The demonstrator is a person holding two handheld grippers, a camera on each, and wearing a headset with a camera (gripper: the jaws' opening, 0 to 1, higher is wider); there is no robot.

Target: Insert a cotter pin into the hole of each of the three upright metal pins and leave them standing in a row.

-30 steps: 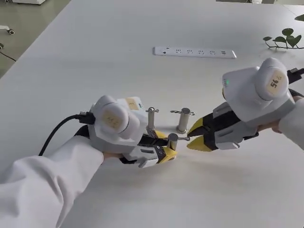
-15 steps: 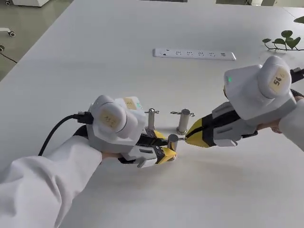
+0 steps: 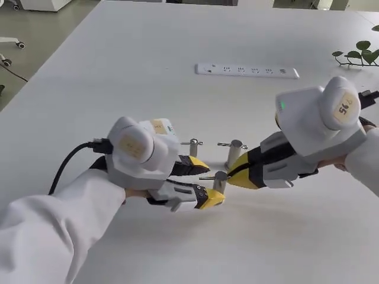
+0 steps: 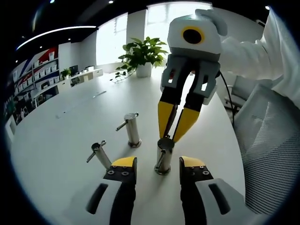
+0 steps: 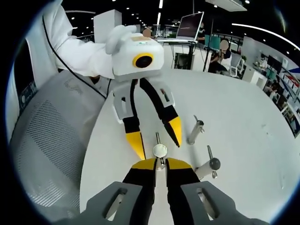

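Note:
Three short steel pins stand on the white table [image 3: 148, 71]. The near pin [image 3: 220, 181] [image 4: 164, 153] [image 5: 160, 150] has a cotter pin [image 5: 157, 137] through its top hole. My right gripper [image 3: 231, 175] [image 5: 160, 164] is shut on that cotter pin's end, right against the pin. My left gripper [image 3: 210, 182] [image 4: 158, 162] is open, its yellow fingertips [image 4: 124, 162] on either side of the near pin without touching it. The two far pins [image 3: 193, 148] [image 3: 235, 152] stand upright behind, each with a cotter pin through it.
A white power strip [image 3: 247, 71] lies across the far table. Plant leaves [image 3: 358, 54] reach in at the far right edge. A black cable [image 3: 68, 165] trails from my left gripper over the table. A potted plant [image 4: 143, 54] stands at the table's end.
My right gripper went from open to shut on the cotter pin at the near pin. My left gripper opened and let go of the near pin.

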